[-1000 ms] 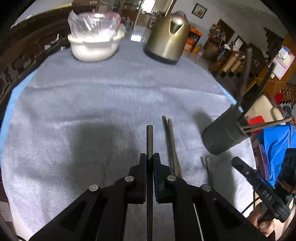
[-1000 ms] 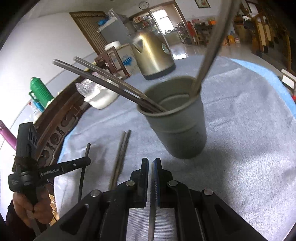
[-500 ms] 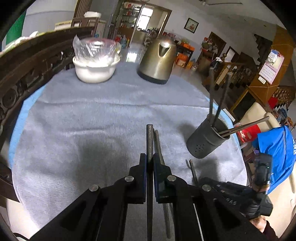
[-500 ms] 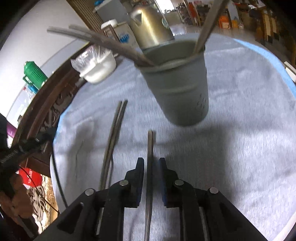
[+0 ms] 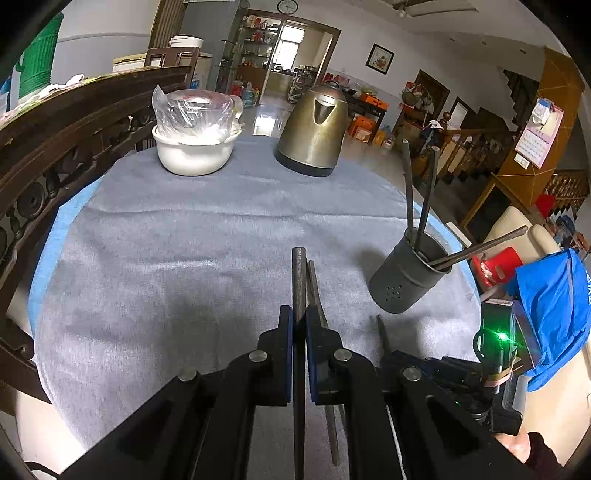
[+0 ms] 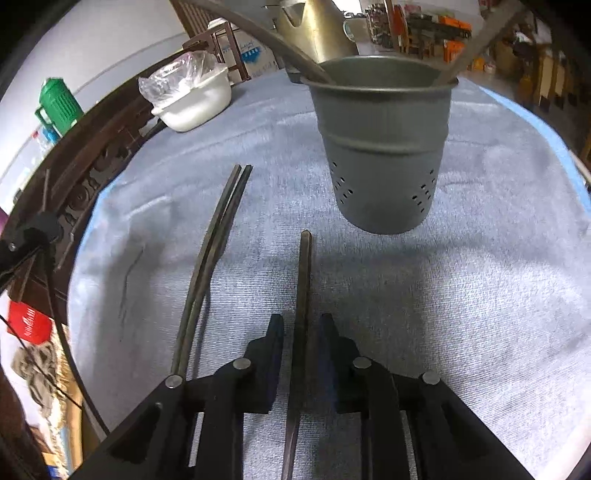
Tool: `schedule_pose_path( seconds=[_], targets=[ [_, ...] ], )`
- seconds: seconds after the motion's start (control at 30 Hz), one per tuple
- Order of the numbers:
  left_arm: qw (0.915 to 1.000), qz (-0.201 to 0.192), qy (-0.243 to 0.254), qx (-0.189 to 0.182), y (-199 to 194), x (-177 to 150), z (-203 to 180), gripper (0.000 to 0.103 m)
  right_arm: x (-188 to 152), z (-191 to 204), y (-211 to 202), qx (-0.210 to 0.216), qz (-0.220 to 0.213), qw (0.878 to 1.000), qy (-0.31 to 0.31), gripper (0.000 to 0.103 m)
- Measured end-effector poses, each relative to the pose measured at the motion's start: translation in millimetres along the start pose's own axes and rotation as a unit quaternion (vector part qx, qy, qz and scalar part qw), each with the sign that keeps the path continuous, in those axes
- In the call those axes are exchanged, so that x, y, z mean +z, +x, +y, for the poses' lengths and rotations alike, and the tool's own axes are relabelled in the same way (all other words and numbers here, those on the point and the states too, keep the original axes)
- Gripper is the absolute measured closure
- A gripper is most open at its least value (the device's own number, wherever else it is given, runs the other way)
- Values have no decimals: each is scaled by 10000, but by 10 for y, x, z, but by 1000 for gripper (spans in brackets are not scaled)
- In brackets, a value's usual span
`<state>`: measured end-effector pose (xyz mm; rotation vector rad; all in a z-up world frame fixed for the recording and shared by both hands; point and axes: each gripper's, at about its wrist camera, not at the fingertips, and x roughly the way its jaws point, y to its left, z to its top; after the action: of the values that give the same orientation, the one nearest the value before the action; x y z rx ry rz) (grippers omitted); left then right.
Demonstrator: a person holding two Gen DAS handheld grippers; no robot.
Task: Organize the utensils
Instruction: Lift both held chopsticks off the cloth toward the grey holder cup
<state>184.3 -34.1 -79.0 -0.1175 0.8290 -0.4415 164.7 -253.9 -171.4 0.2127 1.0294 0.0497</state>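
Chopsticks, dark, thin, stiff, light, likely slippery; we would pinch mid-shaft. One chopstick [image 5: 298, 280] clenched in our left gripper [image 5: 299, 325] left of the holder [image 5: 406, 280]. Another [image 6: 303, 280] lies before it between our closing right gripper [image 6: 301, 339] jaws.

You will find almost nothing legible here. The wall calendar [image 5: 539, 134], far ahead and to the right of your left gripper, shows a grid of figures too small to read. The red box [image 6: 27, 328], down to the left of your right gripper, carries white lettering that is blurred. The wall clock [image 5: 287, 6] has unreadable numerals.
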Motion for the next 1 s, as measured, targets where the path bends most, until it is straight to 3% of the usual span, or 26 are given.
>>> schedule_pose_path(
  seconds=[0.23, 0.43, 1.0],
  targets=[
    [9995, 49, 77, 290, 18, -46, -41, 96, -6, 4, -5, -85, -99, 9999, -16, 96],
    [9989, 10, 175, 446, -16, -64, -100, 96, -1, -8, -79, 218, -287, 9992, 174, 97],
    [9949, -350, 556, 767, -251, 12, -354, 96, 39, 61, -683, 1044, -1640, 9806, 233, 97]
  ],
)
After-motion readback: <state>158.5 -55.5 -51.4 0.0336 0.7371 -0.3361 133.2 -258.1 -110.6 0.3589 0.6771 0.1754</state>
